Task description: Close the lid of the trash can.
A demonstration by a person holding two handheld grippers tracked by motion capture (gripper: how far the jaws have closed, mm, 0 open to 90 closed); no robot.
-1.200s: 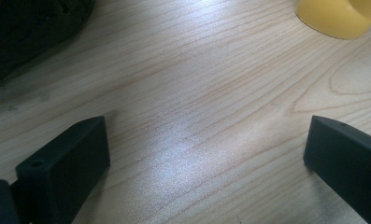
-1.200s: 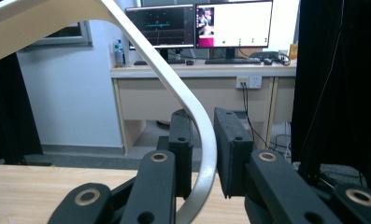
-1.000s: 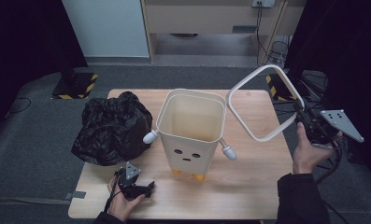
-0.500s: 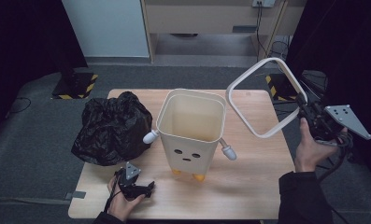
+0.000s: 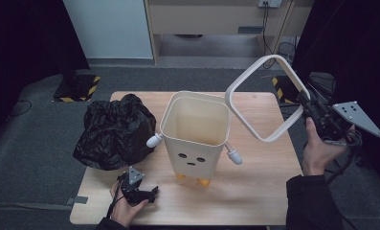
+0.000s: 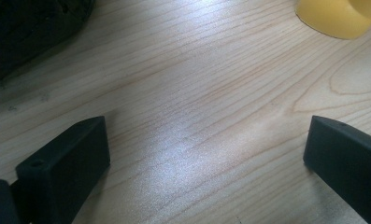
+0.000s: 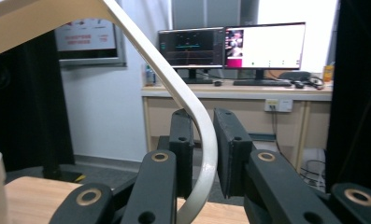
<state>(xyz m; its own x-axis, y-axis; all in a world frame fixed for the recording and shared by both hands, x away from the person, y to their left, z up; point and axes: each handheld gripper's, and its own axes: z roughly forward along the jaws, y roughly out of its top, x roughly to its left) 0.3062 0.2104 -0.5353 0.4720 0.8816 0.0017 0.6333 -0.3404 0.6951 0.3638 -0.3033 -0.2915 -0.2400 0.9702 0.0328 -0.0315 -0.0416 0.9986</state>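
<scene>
Since the earlier frame the right gripper (image 5: 306, 106) has lifted the white ring frame (image 5: 264, 98) higher and farther from the cream bin (image 5: 195, 130). Its jaws pinch the frame's rim (image 7: 203, 140), holding it tilted in the air above the bench's (image 5: 254, 191) right edge. The left gripper (image 5: 139, 191) rests low on the bench in front of the black bag (image 5: 115, 132), jaws spread wide with only bare wood between them.
</scene>
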